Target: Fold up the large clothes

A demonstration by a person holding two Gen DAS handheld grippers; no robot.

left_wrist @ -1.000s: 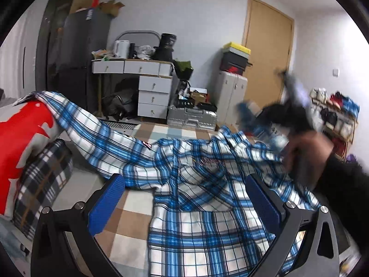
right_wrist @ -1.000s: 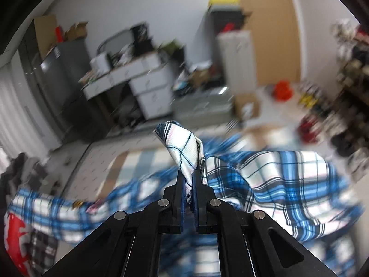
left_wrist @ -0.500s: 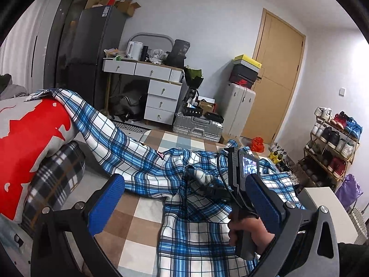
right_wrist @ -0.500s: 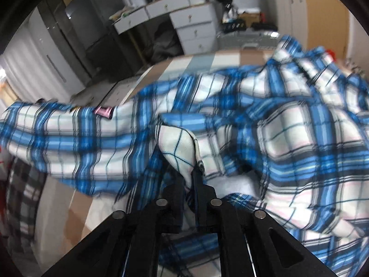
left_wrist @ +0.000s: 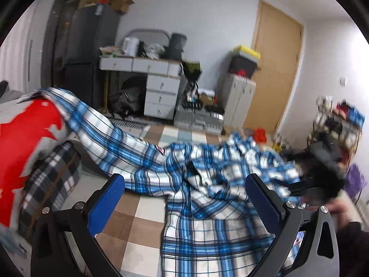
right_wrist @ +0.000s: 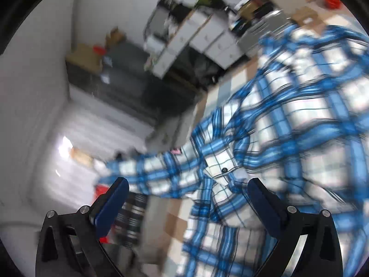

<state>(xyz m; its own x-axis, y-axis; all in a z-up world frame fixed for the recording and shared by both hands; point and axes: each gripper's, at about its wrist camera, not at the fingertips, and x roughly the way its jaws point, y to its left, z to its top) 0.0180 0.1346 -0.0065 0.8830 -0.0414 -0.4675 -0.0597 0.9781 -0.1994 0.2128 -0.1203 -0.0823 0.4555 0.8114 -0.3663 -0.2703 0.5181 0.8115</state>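
Note:
A large blue and white plaid shirt (left_wrist: 207, 184) lies spread on a brown and white checkered bed cover (left_wrist: 136, 221). One sleeve (left_wrist: 101, 129) stretches left over a red and grey pillow. My left gripper (left_wrist: 186, 203) is open and empty above the shirt's middle. My right gripper (right_wrist: 186, 203) is open and empty, tilted above the shirt (right_wrist: 288, 138); the view is blurred. In the left wrist view the right gripper (left_wrist: 309, 182) shows blurred at the shirt's right edge.
A red and grey pillow (left_wrist: 25, 143) and a dark plaid cushion (left_wrist: 53, 175) lie at the left. A white desk with drawers (left_wrist: 156, 85), a dark cabinet (left_wrist: 87, 53), a wooden door (left_wrist: 272, 69) and a shoe rack (left_wrist: 336, 120) stand beyond the bed.
My right gripper has opened and let go of the shirt fold it held, then swung away to the right. The fold now lies on the shirt. My left gripper stayed open.

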